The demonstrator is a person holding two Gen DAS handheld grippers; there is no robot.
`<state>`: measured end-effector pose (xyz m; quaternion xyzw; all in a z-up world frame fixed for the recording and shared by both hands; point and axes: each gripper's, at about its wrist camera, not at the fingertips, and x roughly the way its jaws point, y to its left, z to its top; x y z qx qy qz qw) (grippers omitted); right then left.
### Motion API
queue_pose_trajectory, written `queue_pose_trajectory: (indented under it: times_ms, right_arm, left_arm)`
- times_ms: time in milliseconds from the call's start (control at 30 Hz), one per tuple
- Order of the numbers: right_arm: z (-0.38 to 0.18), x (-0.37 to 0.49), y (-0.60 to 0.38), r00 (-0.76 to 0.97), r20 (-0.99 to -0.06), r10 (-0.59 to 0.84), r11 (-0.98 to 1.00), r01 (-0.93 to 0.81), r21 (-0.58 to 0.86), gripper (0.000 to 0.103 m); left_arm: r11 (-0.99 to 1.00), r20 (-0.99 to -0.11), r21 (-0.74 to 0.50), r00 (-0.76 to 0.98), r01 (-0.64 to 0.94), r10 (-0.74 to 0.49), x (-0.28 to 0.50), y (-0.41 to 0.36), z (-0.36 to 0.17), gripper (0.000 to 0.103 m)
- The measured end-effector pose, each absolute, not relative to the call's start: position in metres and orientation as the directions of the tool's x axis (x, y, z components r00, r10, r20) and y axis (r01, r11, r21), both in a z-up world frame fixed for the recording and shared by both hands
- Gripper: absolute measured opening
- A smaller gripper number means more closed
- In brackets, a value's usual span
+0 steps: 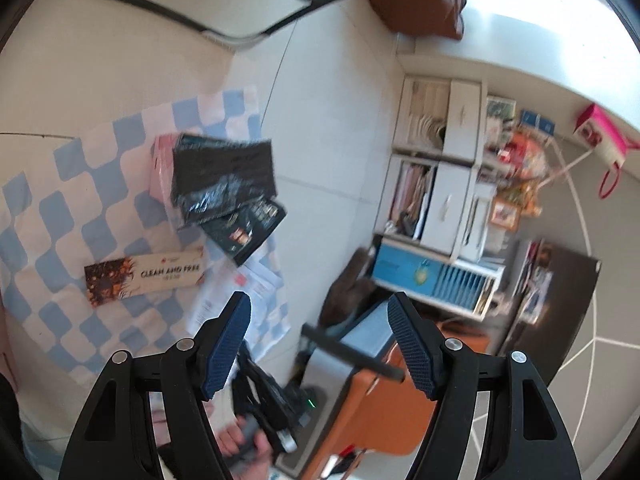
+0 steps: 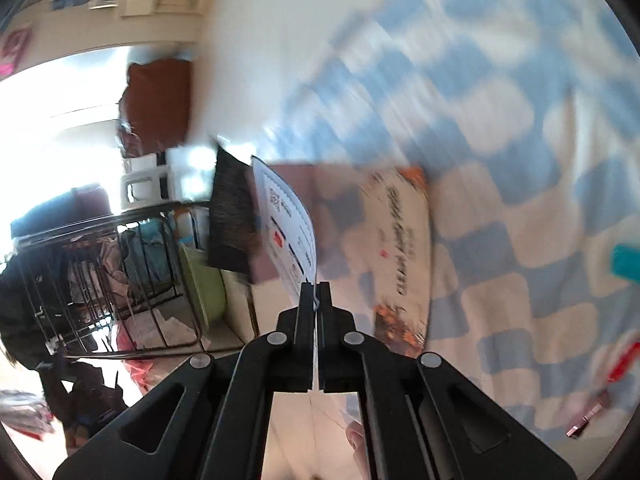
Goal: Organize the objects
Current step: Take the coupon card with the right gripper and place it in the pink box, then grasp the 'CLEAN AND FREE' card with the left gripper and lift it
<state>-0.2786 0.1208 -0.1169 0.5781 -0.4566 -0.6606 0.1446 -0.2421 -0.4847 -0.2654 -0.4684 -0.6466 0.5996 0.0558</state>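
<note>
Now the right gripper point(image 2: 316, 294) has its jaws closed on the edge of a white printed sheet point(image 2: 286, 224), which stands up ahead of them, lifted off the blue-and-white checkered cloth point(image 2: 500, 152). Just right of these jaws lies a long box printed "CLEAN AND FREE" point(image 2: 400, 240). The left gripper point(image 1: 320, 316) holds its jaws apart with nothing between them. Ahead and to their left, dark packets point(image 1: 224, 176) lie stacked over a pink box point(image 1: 162, 168); some white papers point(image 1: 248, 292) lie close before the left jaw.
</note>
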Motion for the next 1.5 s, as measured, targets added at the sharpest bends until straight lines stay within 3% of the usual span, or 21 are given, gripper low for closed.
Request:
queue_pose_trajectory:
  times_ms: [133,233,367,567,667,733,833,933,1067,1200,1333,1500]
  right_arm:
    - [-0.048,-0.29,0.114,-0.396,-0.619,-0.679,-0.549,-0.285,0.785,0.002]
    - [-0.026,-0.305,0.092,-0.402,-0.597,-0.694,-0.544,-0.25,0.801,0.002]
    - [-0.041,-0.33,0.049,-0.311,-0.65,-0.693,-0.599,-0.253,0.759,0.002]
    - [-0.108,-0.348,-0.01,-0.183,-0.719,-0.671,-0.647,-0.329,0.688,0.005]
    - [-0.131,-0.349,-0.016,-0.113,-0.738,-0.666,-0.659,-0.376,0.652,0.024]
    - [-0.134,-0.346,-0.011,-0.094,-0.732,-0.675,-0.648,-0.399,0.649,0.055]
    - [-0.112,-0.333,0.014,-0.115,-0.717,-0.688,-0.632,-0.391,0.669,0.081]
    - [-0.092,-0.313,0.047,-0.106,-0.691,-0.715,-0.62,-0.36,0.697,0.099]
    - [-0.096,-0.27,0.102,-0.053,-0.704,-0.708,-0.642,-0.367,0.673,0.1]
    - [-0.146,-0.236,0.142,-0.058,-0.635,-0.77,-0.538,-0.476,0.696,0.1]
    - [-0.198,-0.222,0.161,-0.133,-0.553,-0.823,-0.381,-0.594,0.709,0.1]
    - [-0.22,-0.275,0.165,-0.139,-0.576,-0.806,-0.449,-0.492,0.746,0.1]
  left_arm:
    - [-0.146,-0.477,-0.84,-0.583,0.523,0.658,-0.235,-0.485,-0.265,0.07]
    - [-0.127,-0.471,-0.839,-0.59,0.528,0.656,-0.228,-0.486,-0.269,0.07]
    - [-0.101,-0.465,-0.835,-0.595,0.541,0.656,-0.222,-0.489,-0.276,0.07]
    - [-0.138,-0.499,-0.823,-0.587,0.55,0.637,-0.227,-0.495,-0.278,0.07]
    - [-0.155,-0.518,-0.811,-0.57,0.564,0.638,-0.225,-0.498,-0.28,0.07]
    - [-0.156,-0.524,-0.804,-0.558,0.574,0.644,-0.225,-0.497,-0.284,0.07]
    - [-0.186,-0.549,-0.79,-0.538,0.584,0.64,-0.223,-0.499,-0.287,0.07]
    - [-0.235,-0.572,-0.768,-0.472,0.596,0.671,-0.223,-0.484,-0.307,0.07]
    - [-0.472,-0.678,-0.681,-0.239,0.56,0.695,-0.219,-0.434,-0.361,0.071]
    - [-0.696,-0.783,-0.542,0.019,0.47,0.622,-0.193,-0.386,-0.426,0.071]
    - [-0.661,-0.822,-0.488,-0.045,0.57,0.568,-0.165,-0.381,-0.459,0.071]
    - [-0.646,-0.845,-0.476,-0.109,0.597,0.523,-0.142,-0.374,-0.466,0.071]
